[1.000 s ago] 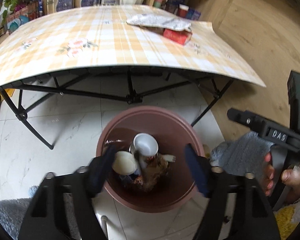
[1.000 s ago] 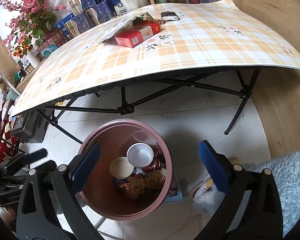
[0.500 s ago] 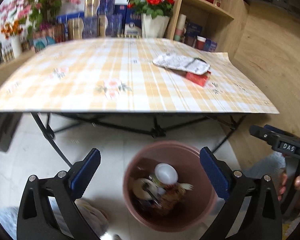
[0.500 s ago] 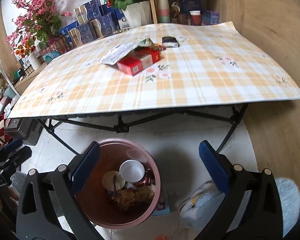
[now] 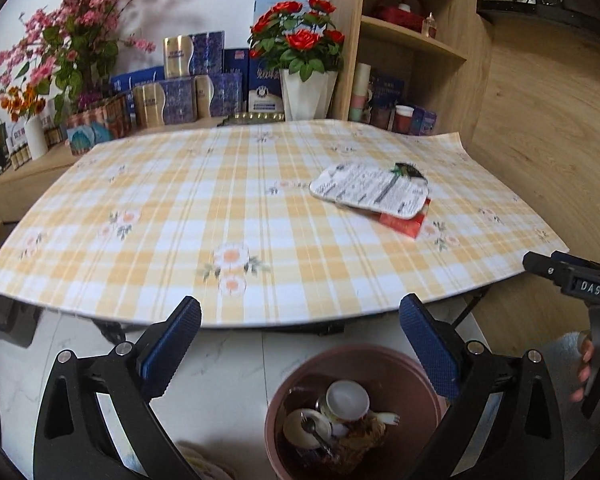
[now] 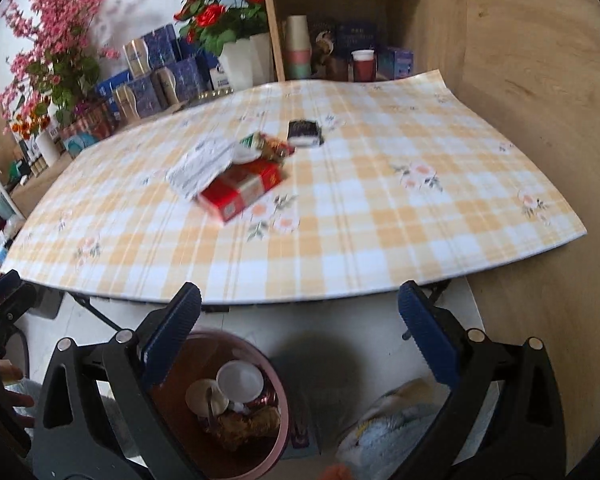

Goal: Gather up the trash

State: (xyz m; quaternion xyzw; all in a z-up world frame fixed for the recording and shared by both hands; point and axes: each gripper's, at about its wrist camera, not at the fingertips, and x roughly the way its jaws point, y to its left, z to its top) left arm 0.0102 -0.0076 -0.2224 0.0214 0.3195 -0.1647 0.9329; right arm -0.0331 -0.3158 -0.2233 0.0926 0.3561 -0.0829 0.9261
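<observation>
My left tool [image 5: 300,344] has just finished spreading its jaws and both tools have lifted away from the round reddish-brown plastic bin [image 5: 416,368], so that drop is done; nothing sits between them. My right tool [image 6: 300,340] also stands wide apart and empty. The bin, on the floor at six o'clock, holds white cups [image 5: 346,400] and scraps. On the yellow checked desk [image 5: 180,216], the printed white wrapper [image 5: 372,192] over the red carton [image 6: 240,192] lies at one o'clock: I judge those next.

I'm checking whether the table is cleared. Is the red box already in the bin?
No: the red box lies on the checked table, partly under a printed wrapper, not in the bin.
</observation>
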